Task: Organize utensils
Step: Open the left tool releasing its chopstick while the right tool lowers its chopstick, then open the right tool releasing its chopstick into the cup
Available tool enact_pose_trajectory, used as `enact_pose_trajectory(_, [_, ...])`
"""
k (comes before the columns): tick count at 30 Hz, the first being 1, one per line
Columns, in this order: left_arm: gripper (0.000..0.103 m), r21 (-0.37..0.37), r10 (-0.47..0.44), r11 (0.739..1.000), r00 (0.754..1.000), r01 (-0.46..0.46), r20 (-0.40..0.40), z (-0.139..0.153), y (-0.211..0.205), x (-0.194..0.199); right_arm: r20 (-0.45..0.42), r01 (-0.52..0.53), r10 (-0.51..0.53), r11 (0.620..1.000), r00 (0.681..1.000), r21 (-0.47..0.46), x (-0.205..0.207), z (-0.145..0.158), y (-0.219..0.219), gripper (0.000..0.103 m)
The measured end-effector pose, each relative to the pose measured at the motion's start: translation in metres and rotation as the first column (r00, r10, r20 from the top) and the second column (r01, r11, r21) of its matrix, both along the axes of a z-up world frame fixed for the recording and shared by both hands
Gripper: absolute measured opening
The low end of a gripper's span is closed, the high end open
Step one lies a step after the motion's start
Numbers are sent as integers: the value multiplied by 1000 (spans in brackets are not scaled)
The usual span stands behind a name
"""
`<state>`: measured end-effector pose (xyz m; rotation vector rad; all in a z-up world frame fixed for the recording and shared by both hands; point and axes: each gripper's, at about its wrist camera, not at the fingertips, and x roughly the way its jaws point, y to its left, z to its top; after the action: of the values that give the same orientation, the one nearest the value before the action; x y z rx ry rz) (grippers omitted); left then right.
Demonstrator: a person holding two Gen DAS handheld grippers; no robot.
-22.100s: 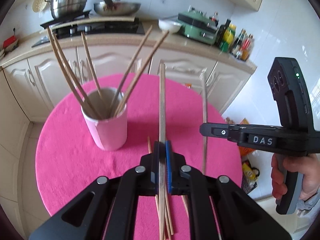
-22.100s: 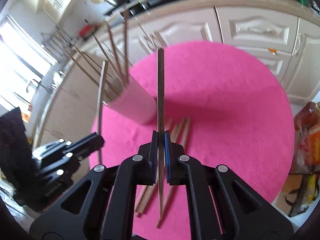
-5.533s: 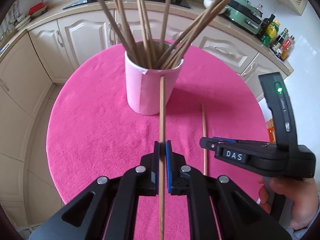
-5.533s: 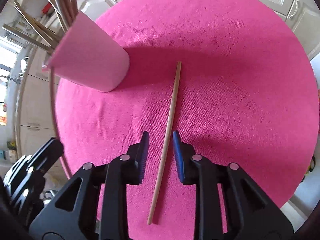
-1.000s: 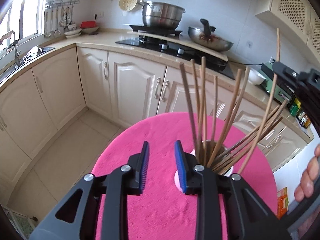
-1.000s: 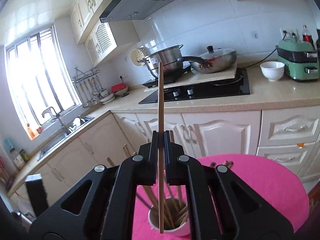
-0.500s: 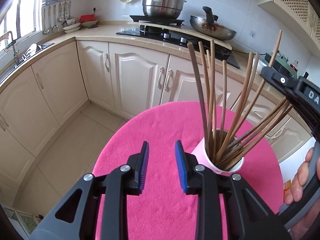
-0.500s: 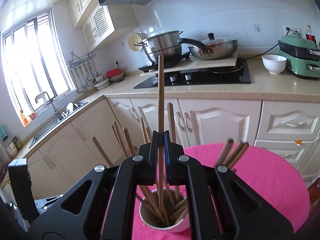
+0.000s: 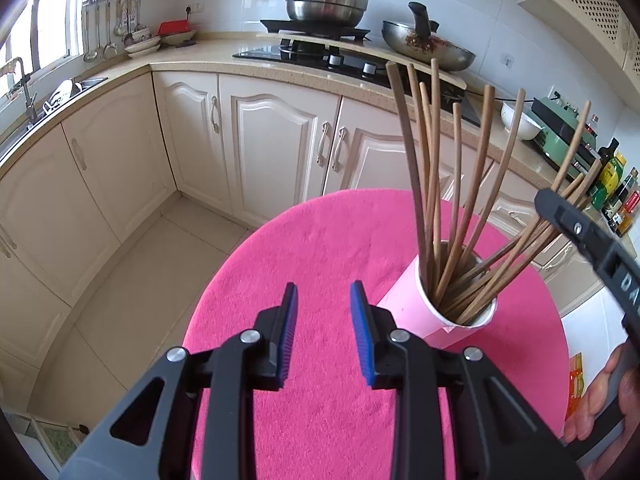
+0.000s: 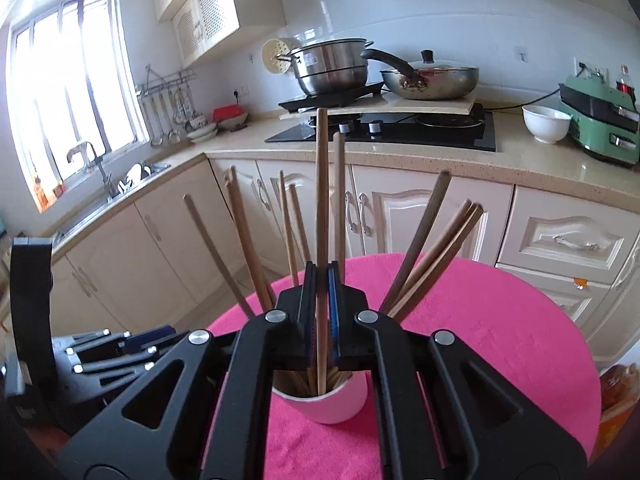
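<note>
Over the pink-covered counter, the right tool is clamped shut on a single wooden chopstick, held upright with its lower end now well inside the pink cup. A second ago that tip only hovered at the rim, so the stick has been lowered into the bundle of chopsticks already standing there, fanned out in all directions. The left tool hangs partly open with nothing between its blue pads, to the left of the cup in its own view, just as it did a second ago. Several seconds back one chopstick lay on the cloth and another sat in the left tool; no loose stick shows on the cloth in either view now — so this looks like the last one going in, though part of the cloth is hidden behind the tools. What remains, by my reading, is to release the stick and let it lean with the rest. As for writing, the letters "DA" show on the right tool's body at the edge of the left view — the rest is cut off.
</note>
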<state>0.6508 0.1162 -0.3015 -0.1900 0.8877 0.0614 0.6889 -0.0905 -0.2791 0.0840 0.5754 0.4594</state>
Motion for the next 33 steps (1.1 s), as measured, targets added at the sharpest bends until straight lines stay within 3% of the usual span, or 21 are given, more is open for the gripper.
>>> enact_pose_trajectory(11, [27, -3, -8, 1000, 1000, 8, -9, -3, -5, -2, 18, -55, 59, 986, 998, -159, -23, -22, 17, 6])
enact_pose_trajectory(20, [27, -7, -9, 1000, 1000, 9, -23, -4, -8, -5, 92, -50, 76, 965, 993, -256, -45, -26, 24, 7])
enact_pose_trajectory(24, [27, -8, -11, 1000, 1000, 11, -20, -2, -9, -5, 115, 6, 23, 968, 993, -251, -50, -29, 21, 7])
enact_pose_trajectory(27, [27, -8, -20, 1000, 1000, 20, -22, -2, -13, -5, 81, 32, -15, 978, 997, -208, -52, -28, 15, 7])
enact_pose_trajectory(33, [27, -25, -33, 999, 999, 32, -28, -4, -17, -3, -43, 114, -113, 994, 993, 3, -46, -22, 0, 7])
